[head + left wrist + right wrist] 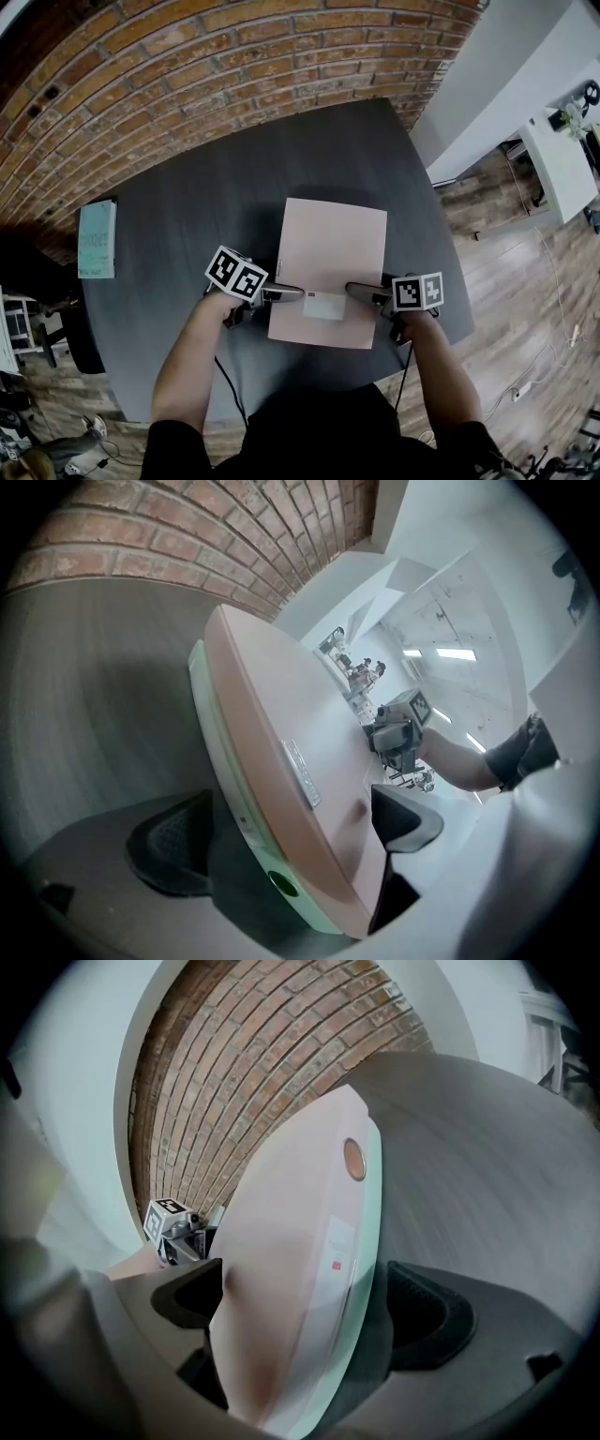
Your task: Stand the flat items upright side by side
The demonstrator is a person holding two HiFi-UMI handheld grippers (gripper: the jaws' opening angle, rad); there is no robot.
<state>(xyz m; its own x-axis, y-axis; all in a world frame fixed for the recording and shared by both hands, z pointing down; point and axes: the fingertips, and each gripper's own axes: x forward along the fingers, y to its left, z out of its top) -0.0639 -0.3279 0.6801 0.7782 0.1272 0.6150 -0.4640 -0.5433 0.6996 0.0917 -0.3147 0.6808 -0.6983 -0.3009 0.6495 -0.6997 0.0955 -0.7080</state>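
A flat pink book (333, 262) with a white label near its front edge lies lengthwise over the middle of the dark table (206, 197). My left gripper (291, 294) grips its left edge near the front, and my right gripper (361, 291) grips the right edge opposite. In the left gripper view the pink book (272, 724) and its mint-green side fill the gap between the jaws of the left gripper (286, 832). The right gripper view shows the pink book (291, 1241) edge-on inside the right gripper (314, 1302). A teal book (97, 239) lies flat at the table's left edge.
A curved brick wall (187, 75) runs behind the table. A white desk (562, 159) stands off to the right over wooden floor (506, 281). The table's front edge is close to the person's body.
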